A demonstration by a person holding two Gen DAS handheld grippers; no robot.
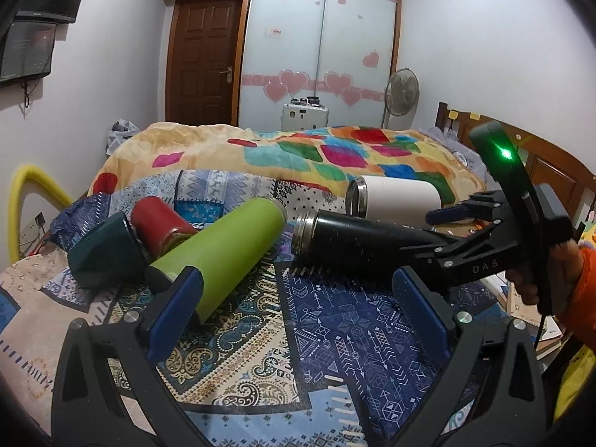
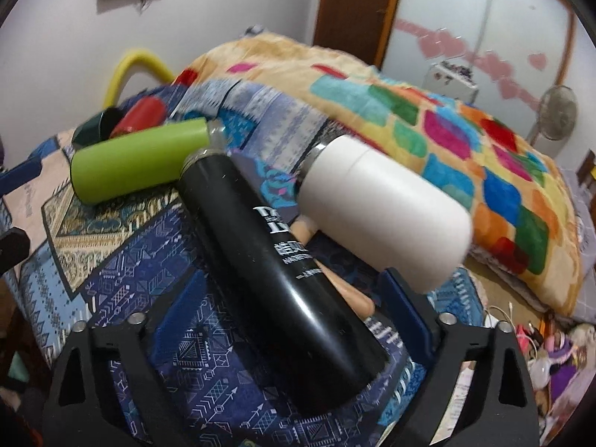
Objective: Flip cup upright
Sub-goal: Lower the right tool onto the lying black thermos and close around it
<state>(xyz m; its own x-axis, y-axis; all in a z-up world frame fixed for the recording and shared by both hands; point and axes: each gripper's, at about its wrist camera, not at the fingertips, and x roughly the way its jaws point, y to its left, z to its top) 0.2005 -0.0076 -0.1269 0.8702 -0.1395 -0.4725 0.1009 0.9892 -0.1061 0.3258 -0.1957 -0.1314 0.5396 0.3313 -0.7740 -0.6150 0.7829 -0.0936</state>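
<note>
Several cups lie on their sides on the patterned bedspread: a green flask, a black flask, a white cup, a red cup and a dark green cup. My left gripper is open, its left finger beside the green flask's base. My right gripper is open with the black flask's base end lying between its fingers.
A colourful blanket is heaped behind the cups. A yellow foam tube arches at the left bed edge. A fan, a wardrobe and a door stand at the back. Clutter lies off the right of the bed.
</note>
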